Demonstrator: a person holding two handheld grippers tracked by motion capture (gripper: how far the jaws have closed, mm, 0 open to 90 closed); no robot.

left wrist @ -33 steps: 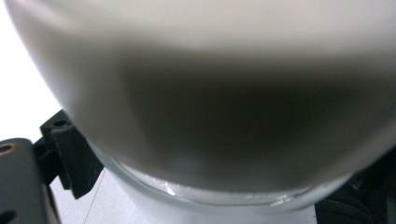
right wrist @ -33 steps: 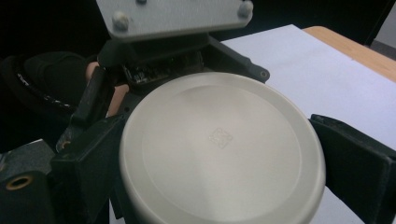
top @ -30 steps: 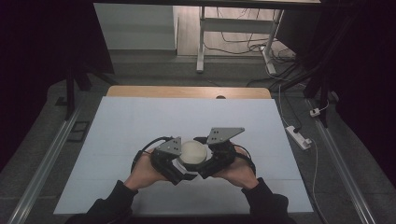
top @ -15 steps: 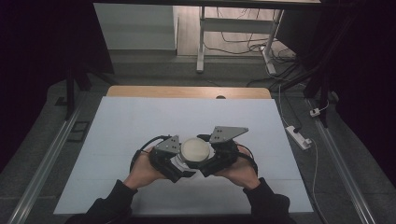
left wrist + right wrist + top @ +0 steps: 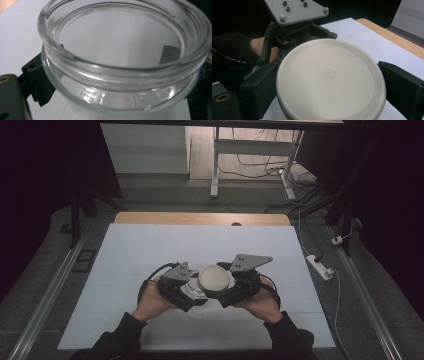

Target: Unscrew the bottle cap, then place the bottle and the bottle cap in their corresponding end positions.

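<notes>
Clear glass jar (image 5: 120, 75), wide-mouthed, thick rolled rim, open at the top, sits between the jaws of the left gripper (image 5: 192, 292). Black jaw pads press on the wall on both sides below the rim: clenched on the jar. From the high view the jar (image 5: 192, 292) stands low on the pale blue worktop (image 5: 150, 250), near the front edge, about mid-width.

Round flat beige plastic lid (image 5: 330, 80), faint square mark at its centre, is gripped edge-on by the right gripper (image 5: 329, 100), one jaw at each side of its rim. In the high view the lid (image 5: 214, 279) hangs just beside and slightly above the jar, overlapping its right side; not seated.

Step in hand, as judged: the lid is either going on or coming off; the pictures don't settle which.

To do it well:
- Keep the lid level; a tilted lid will catch on the thick rim.
- Centre it over the mouth before lowering, using the left gripper view to check the rim all round.
- Left gripper should hold the jar firm and upright against the worktop so it cannot skid or turn.
- If it threads, turn the lid gently until it bites, then tighten; don't force it.
</notes>
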